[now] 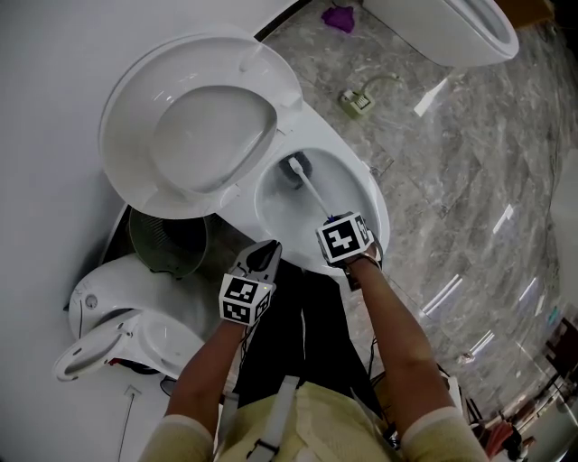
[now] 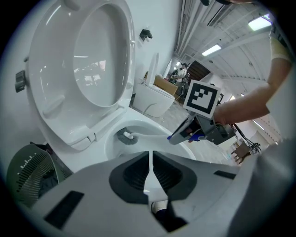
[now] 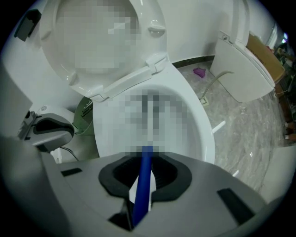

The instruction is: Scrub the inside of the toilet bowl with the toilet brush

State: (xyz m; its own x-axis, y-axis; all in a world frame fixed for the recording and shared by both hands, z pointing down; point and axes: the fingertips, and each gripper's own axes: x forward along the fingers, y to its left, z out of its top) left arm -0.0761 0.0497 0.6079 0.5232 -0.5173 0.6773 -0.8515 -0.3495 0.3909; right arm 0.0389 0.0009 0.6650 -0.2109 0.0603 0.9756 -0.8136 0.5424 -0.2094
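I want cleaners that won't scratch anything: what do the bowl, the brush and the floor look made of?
The bowl looks like glazed ceramic: glossy white, soft reflections. The brush seems plastic: white shaft, blue grip, dark bristles. The floor is polished stone or stone-look tile: grey veining, sharp light streaks.

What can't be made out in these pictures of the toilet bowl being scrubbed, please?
Right gripper view: a mosaic patch covers the inside of the toilet bowl and the head of the toilet brush; only its blue handle shows.
Head view: the marker cube hides the fingers of the right gripper.
Head view: the purple thing on the floor is too small to identify.
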